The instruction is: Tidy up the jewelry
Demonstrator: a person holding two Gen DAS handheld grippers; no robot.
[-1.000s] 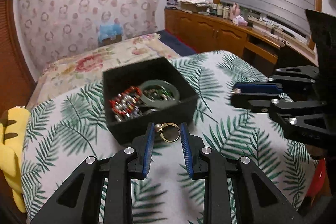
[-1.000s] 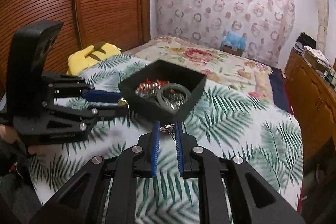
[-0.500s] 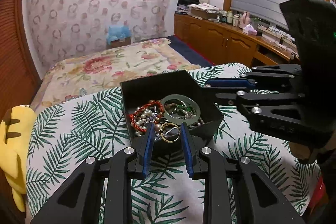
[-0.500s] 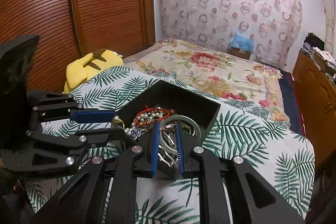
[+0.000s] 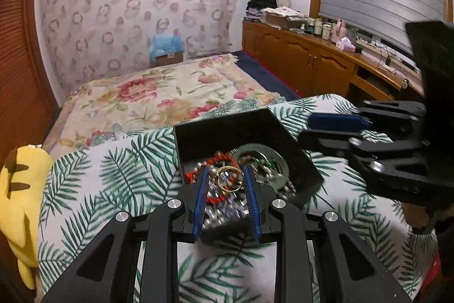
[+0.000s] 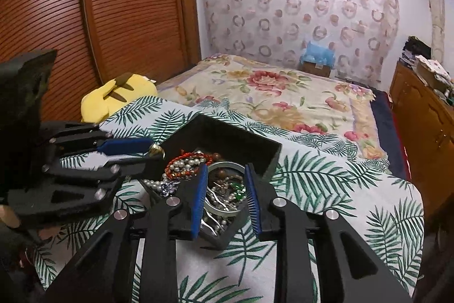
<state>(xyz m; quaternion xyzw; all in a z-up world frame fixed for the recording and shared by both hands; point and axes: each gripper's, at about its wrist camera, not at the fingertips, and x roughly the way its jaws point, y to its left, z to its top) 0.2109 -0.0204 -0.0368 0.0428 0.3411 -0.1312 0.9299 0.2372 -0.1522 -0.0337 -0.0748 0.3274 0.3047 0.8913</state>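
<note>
Over the black box (image 5: 286, 138) on the leaf-print bedspread (image 5: 107, 175), you held both grippers. Your right gripper (image 6: 224, 189) had just been opening; a second earlier it pinched a small silvery piece above the cloth in front of the box, and now its jaws stood spread with nothing between them, the piece presumably dropped among the beads (image 6: 181, 163) and the green bangle (image 6: 224, 183) below. That item looks delivered. Your left gripper (image 5: 228, 175) still pinched the gold ring (image 5: 229, 178), which had been carried from the cloth to above the box interior, so releasing it seems the next step. The box walls sat low under both sets of fingers, with the two grippers near each other across it. The bedspread around the box lay bare, giving you room to draw back.
</note>
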